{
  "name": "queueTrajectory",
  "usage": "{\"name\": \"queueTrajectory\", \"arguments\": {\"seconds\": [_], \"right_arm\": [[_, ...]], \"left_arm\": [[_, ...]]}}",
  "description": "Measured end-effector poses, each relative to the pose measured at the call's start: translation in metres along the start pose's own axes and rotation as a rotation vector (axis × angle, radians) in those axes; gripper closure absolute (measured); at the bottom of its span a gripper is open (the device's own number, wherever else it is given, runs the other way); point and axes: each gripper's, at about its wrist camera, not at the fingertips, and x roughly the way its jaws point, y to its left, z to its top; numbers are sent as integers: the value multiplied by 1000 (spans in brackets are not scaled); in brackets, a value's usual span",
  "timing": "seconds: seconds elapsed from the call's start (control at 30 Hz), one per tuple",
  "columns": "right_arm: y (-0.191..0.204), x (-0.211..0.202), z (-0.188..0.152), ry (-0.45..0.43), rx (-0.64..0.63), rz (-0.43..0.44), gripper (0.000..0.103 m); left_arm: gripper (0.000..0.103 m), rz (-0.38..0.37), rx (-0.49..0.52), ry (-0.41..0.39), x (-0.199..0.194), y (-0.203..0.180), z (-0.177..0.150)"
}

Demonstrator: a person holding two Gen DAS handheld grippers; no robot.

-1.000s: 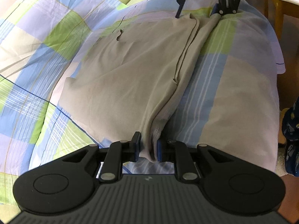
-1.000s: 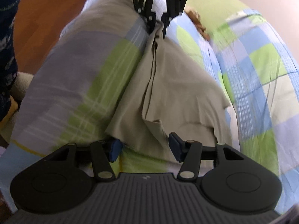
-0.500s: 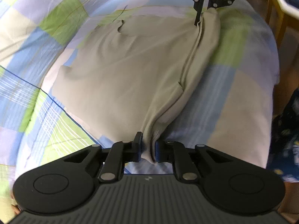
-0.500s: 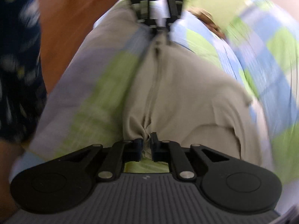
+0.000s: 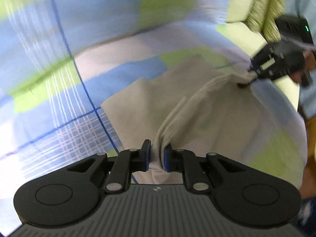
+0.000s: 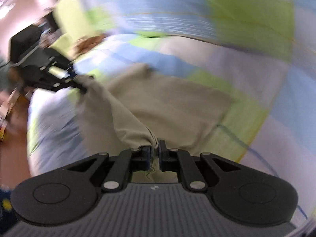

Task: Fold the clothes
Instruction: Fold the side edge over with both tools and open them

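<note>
A beige garment (image 5: 207, 106) lies on a checked bedspread (image 5: 59, 79). My left gripper (image 5: 157, 153) is shut on one corner of its raised folded edge. My right gripper (image 6: 155, 151) is shut on the other corner of that edge. The edge hangs taut between the two grippers, lifted above the rest of the garment (image 6: 167, 102). The right gripper also shows in the left wrist view (image 5: 254, 75) at the upper right, and the left gripper shows in the right wrist view (image 6: 79, 83) at the left. Both views are blurred by motion.
The bedspread (image 6: 256, 39) has blue, green and lilac squares. A pale green pillow (image 5: 254, 9) lies at the upper right. Wooden floor (image 6: 13, 130) shows past the bed's left edge in the right wrist view.
The right gripper has shut on the garment's corner. Both grippers have lifted the edge and swung it across over the garment, and the views have turned toward the bed's far side.
</note>
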Motion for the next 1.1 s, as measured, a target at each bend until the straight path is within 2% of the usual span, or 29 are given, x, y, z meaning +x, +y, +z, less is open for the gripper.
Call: {"name": "queueTrajectory", "arguments": {"seconds": [0.1, 0.23, 0.33, 0.37, 0.4, 0.43, 0.53, 0.63, 0.77, 0.9, 1.1], "right_arm": [[-25, 27, 5, 26, 125, 26, 92], [-37, 39, -2, -47, 263, 84, 71], [-38, 46, -6, -90, 324, 78, 68], [-37, 48, -7, -106, 334, 77, 69], [-37, 48, -6, -119, 330, 74, 75], [-34, 49, -4, -127, 303, 59, 101], [-21, 39, 1, -155, 199, 4, 102], [-15, 20, 4, -206, 150, -33, 102], [-18, 4, 9, -278, 152, -84, 102], [-28, 11, 15, -275, 155, -115, 102], [-35, 14, 23, -307, 147, -149, 102]], "left_arm": [[84, -67, -93, -10, 11, 19, -8], [76, -154, -220, -76, 4, 35, -20], [75, -170, -241, -96, 6, 44, -11], [77, -162, -222, -100, 6, 44, -8], [81, -152, -200, -102, 5, 43, -5], [91, -139, -168, -104, 3, 41, -3], [93, -133, -118, -134, -10, 38, 0], [94, -118, -80, -178, -23, 37, 10], [93, -93, -61, -188, -17, 46, 25], [93, -57, -32, -176, -3, 47, 29], [93, -43, -43, -183, 3, 48, 30]]}}
